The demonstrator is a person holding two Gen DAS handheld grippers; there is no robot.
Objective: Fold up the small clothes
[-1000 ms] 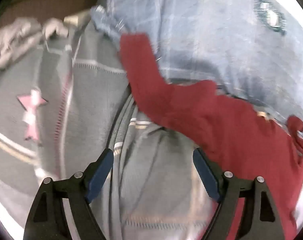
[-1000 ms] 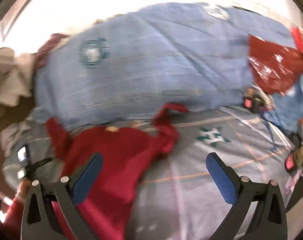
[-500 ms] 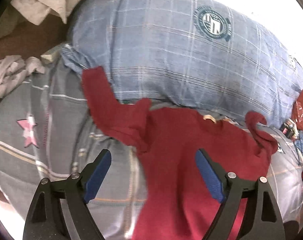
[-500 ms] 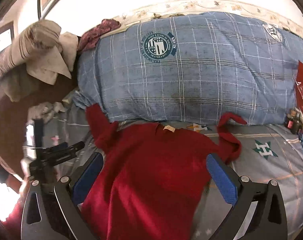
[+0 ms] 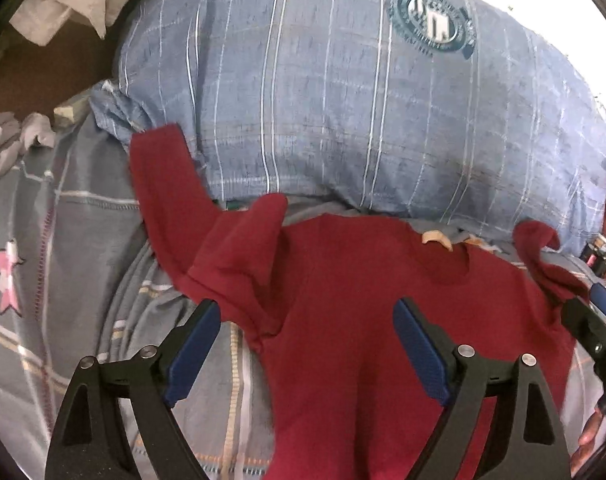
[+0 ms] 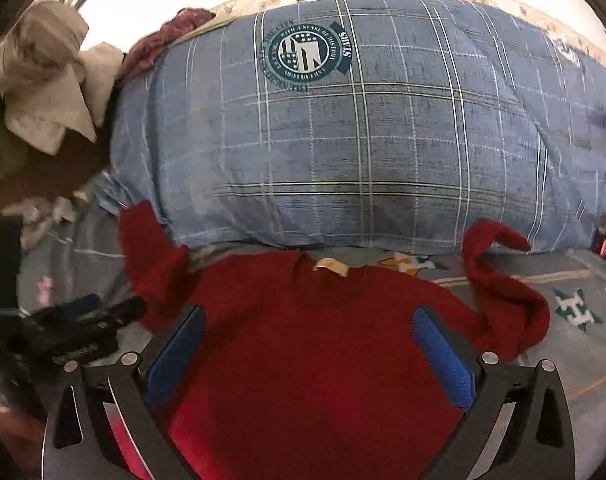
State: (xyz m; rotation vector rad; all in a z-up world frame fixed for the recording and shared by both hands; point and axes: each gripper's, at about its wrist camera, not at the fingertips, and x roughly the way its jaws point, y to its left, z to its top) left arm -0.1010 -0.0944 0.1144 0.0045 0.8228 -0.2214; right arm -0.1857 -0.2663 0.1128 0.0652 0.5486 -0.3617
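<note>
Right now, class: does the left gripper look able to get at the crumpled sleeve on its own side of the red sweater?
Probably yes. The left gripper is open, and the crumpled sleeve of the red sweater lies just ahead with nothing covering it.

The red top is soft, matt cloth, a bit fuzzy. The blue pillow is woven cloth with thin white lines. The grey sheet is smooth cloth with stitched seams. Each hand-held gripper has dull black plastic arms, shiny metal pins and rough blue pads.
</note>
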